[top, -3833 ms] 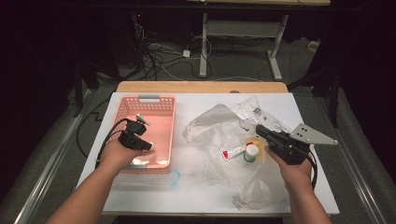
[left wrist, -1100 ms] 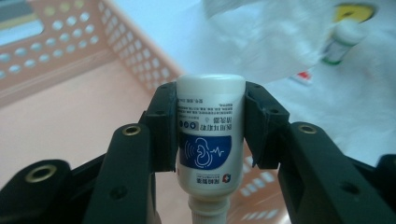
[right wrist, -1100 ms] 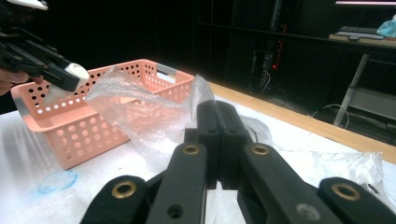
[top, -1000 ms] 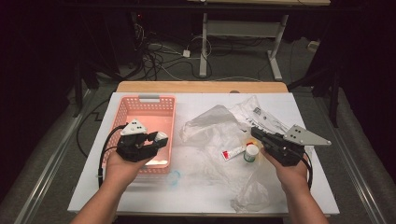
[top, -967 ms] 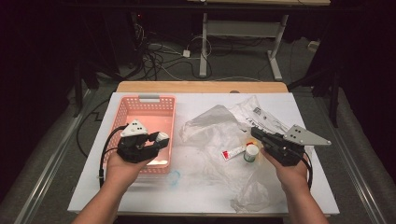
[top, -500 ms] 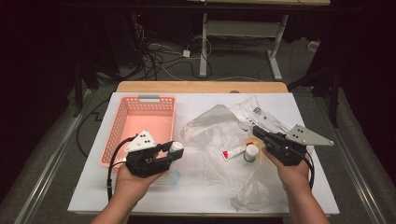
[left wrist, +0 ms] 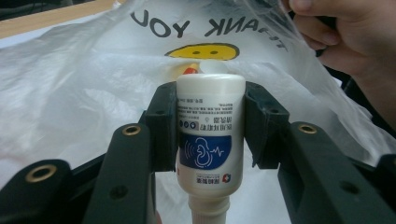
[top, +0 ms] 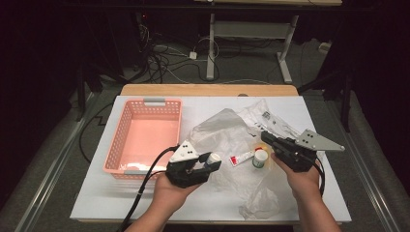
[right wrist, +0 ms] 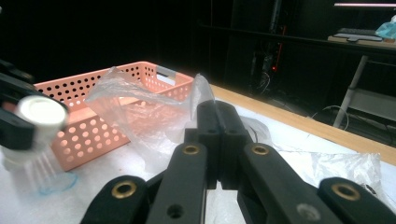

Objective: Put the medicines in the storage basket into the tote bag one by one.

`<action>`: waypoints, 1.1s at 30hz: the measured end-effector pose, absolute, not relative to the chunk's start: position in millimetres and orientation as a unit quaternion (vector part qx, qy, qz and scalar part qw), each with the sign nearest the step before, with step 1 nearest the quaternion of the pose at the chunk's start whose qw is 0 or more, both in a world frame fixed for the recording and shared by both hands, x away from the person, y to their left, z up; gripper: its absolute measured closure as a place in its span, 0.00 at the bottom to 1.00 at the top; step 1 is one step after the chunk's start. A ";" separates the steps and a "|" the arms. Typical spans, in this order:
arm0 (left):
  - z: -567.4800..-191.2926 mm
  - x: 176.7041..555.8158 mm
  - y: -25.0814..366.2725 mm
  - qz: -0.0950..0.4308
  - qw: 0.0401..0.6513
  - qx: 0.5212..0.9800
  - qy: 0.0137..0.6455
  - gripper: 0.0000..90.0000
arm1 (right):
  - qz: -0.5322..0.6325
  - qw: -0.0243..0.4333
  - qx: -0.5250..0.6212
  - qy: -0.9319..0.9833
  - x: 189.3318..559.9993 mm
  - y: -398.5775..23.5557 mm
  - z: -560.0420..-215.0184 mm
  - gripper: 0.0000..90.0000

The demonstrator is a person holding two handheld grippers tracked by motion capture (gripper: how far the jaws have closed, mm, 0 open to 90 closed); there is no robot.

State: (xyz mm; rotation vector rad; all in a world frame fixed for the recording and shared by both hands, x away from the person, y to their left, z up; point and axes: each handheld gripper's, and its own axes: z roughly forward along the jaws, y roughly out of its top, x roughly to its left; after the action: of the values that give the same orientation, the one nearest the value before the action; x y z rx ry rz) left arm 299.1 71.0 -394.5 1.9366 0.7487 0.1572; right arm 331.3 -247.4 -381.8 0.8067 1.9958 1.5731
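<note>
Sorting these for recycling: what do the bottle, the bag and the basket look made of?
Bottle: likely opaque white plastic, smooth with a printed label. Bag: thin translucent plastic film, crinkled and printed. Basket: apparently rigid pink plastic, perforated walls.

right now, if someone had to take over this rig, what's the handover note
Left gripper: shut on the white bottle, held at the near edge of the plastic bag.
Right gripper: shut, pinching a fold of the bag film to hold it up.
Pink basket: nothing seen inside it. A green-capped jar and a small tube are already at the bag.
Left to do, probably: slip the bottle into the bag, then let go.
</note>
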 end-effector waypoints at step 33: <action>-445.1 388.7 -40.5 0.142 0.453 0.815 0.333 0.64 | 0.584 0.230 0.294 0.721 333.4 -247.2 -380.3 1.00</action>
State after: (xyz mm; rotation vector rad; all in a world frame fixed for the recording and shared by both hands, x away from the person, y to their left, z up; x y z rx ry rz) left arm 388.7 -40.5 -445.1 2.0121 0.8215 0.3496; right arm 333.4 -247.2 -380.3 0.8074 1.9834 1.6056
